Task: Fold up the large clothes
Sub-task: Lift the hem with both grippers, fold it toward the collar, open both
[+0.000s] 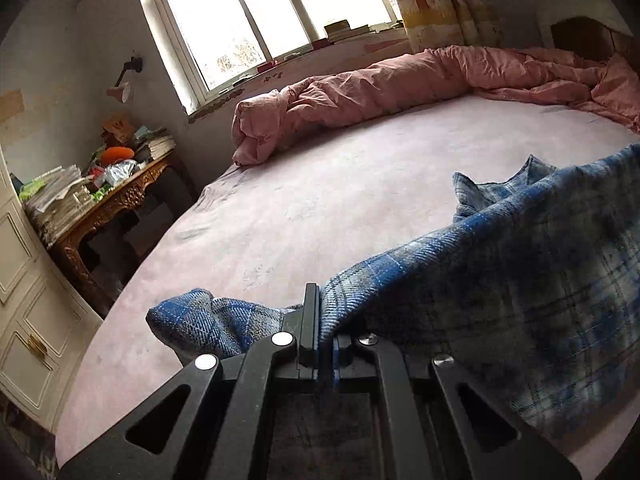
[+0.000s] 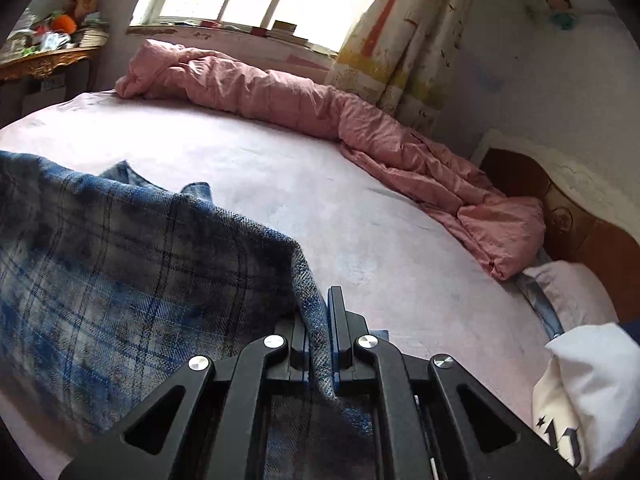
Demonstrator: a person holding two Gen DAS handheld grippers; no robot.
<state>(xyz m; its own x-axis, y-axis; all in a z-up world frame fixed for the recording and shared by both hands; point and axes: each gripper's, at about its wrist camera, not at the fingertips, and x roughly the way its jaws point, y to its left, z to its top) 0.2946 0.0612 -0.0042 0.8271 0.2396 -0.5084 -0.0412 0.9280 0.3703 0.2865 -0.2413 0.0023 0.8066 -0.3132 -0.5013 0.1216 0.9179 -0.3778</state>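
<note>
A: Pink everywhere you look, a pale pink bed [image 1: 360, 200] filling both views, bare across the middle.

B: And along its far edge, under the window [image 1: 256, 12], a crumpled pink quilt [image 1: 400, 80] pushed into a long ridge.

A: Now the main event: the blue plaid shirt [image 1: 520, 300]. It hangs raised above the bed, stretched between the two claws, a collar or corner poking up behind the taut top edge.

B: Left claw [image 1: 320, 320], what have we got?

A: Clamped tight on the shirt's edge, cloth pinched between its fingers, a loose bunch of plaid spilling out to its left.

B: The right claw [image 2: 322, 320] mirrors it, closed on the cloth, with the plaid draping off to its left and down under the claw body.

A: Off to the side, a carved wooden counter [image 1: 120, 200] stacked with papers and books.

B: And smaller still, in the right view's lower corner, a white garment [image 2: 580, 392] with a dark print, next to a pillow [image 2: 572, 292] by the wooden headboard [image 2: 580, 224].
</note>
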